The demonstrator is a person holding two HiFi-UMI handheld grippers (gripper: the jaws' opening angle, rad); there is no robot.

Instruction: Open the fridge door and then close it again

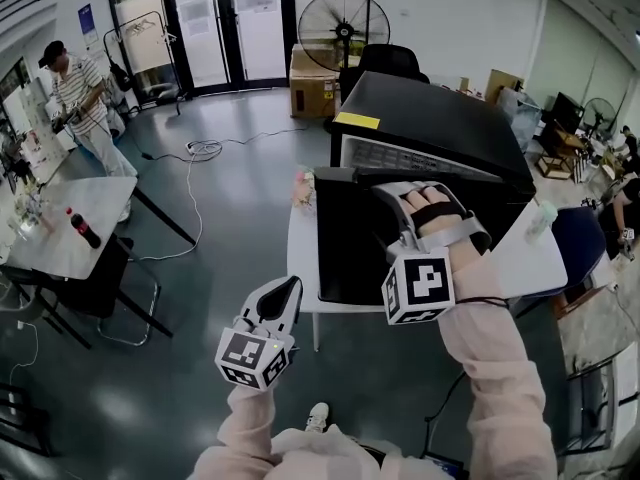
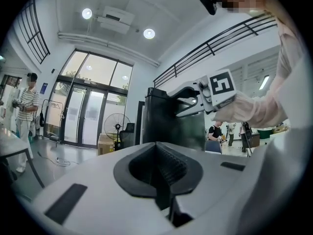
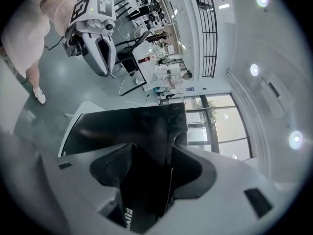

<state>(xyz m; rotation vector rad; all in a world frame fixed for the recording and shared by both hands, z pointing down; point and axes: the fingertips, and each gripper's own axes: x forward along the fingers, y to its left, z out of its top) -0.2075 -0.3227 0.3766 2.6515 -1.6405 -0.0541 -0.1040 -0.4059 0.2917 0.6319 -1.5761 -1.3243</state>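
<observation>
A black mini fridge (image 1: pixel 440 118) stands on a white table (image 1: pixel 300 263). Its black door (image 1: pixel 350 243) stands ajar toward me, with a grey inner strip showing behind its top edge. My right gripper (image 1: pixel 396 190) is shut on that top edge; in the right gripper view the dark door panel (image 3: pixel 127 126) runs between the jaws of the gripper (image 3: pixel 151 168). My left gripper (image 1: pixel 289 290) hangs shut and holds nothing, in front of the table's near left corner. The left gripper view shows its own jaws (image 2: pixel 161 173) together, and beyond them the fridge (image 2: pixel 164 121) and the right gripper (image 2: pixel 188 99).
A standing fan (image 1: pixel 343 28), a cardboard box (image 1: pixel 312 83) and a black chair (image 1: pixel 390 60) lie behind the fridge. To the left are a table with a cola bottle (image 1: pixel 85 228), a person (image 1: pixel 80 93) and a cable (image 1: pixel 200 150) on the floor.
</observation>
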